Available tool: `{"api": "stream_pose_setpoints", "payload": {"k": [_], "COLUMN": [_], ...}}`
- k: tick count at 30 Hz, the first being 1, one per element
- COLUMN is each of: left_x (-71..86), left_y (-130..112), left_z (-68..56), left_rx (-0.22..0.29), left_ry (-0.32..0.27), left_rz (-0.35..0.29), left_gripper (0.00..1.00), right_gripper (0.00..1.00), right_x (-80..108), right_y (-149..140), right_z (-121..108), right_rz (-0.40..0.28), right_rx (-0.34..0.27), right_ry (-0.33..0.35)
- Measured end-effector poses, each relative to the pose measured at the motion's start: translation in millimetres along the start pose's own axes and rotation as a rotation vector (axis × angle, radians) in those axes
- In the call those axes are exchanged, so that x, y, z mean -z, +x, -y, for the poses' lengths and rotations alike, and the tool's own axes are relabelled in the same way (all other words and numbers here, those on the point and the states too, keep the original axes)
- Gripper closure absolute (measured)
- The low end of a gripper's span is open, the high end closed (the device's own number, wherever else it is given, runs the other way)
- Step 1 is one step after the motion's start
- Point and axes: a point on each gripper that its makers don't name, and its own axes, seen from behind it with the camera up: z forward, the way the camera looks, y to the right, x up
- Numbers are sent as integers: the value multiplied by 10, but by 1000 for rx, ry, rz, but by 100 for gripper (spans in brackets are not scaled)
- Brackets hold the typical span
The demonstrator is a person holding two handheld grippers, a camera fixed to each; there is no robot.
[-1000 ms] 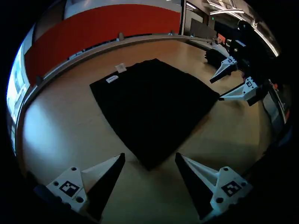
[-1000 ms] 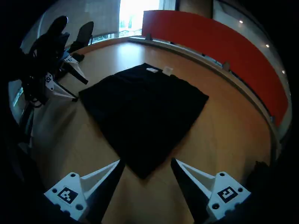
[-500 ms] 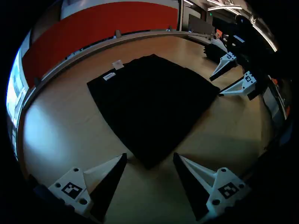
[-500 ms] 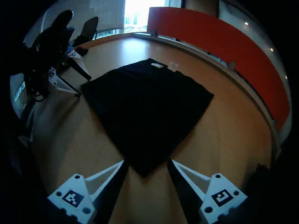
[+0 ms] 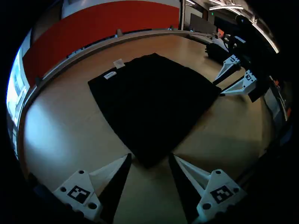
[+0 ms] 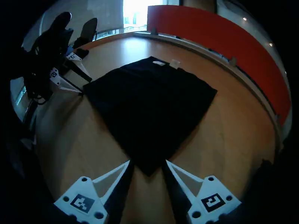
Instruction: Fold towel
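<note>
L gripper (image 5: 149, 161) sits low over the table (image 5: 63, 119), fingers spread w/ one corner of the flat black towel (image 5: 153, 100) poking in between the tips, no clamp on it. R gripper (image 6: 147, 167) is posed the same at the neighbouring corner, also spread. Left gripper view catches the R gripper far off at the towel's right corner & a red wall panel (image 5: 101, 22), right gripper view adds a bright window (image 6: 136, 15) & chairs (image 6: 88, 31); whatever's behind each far gripper is lost in shadow, & can't tell if any tip touches cloth.
</note>
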Motion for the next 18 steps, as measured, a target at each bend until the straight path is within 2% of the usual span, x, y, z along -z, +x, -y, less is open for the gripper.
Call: {"api": "stream_pose_setpoints", "payload": {"k": [2, 4, 6, 12, 14, 18], "left_x": [-2, -4, -5, 2, 4, 6], "left_y": [-2, 0, 2, 4, 7, 11], "left_z": [-20, -42, -56, -44, -38, -33], "left_rx": [-1, -3, -4, 7, 10, 11], "left_ry": [0, -1, 0, 11, 15, 22], "left_rz": [1, 3, 4, 8, 10, 11], "left_gripper": [36, 45, 48, 70, 78, 88], "right_gripper": [49, 54, 59, 79, 81, 83], "right_x": [2, 5, 7, 20, 26, 53], "right_y": [-1, -1, -2, -3, 5, 50], "right_z": [7, 22, 34, 14, -7, 7], "right_rz": [-1, 0, 0, -2, -7, -26], "right_rx": [1, 2, 1, -4, 1, 3], "right_ry": [-3, 0, 3, -7, -19, -13]}}
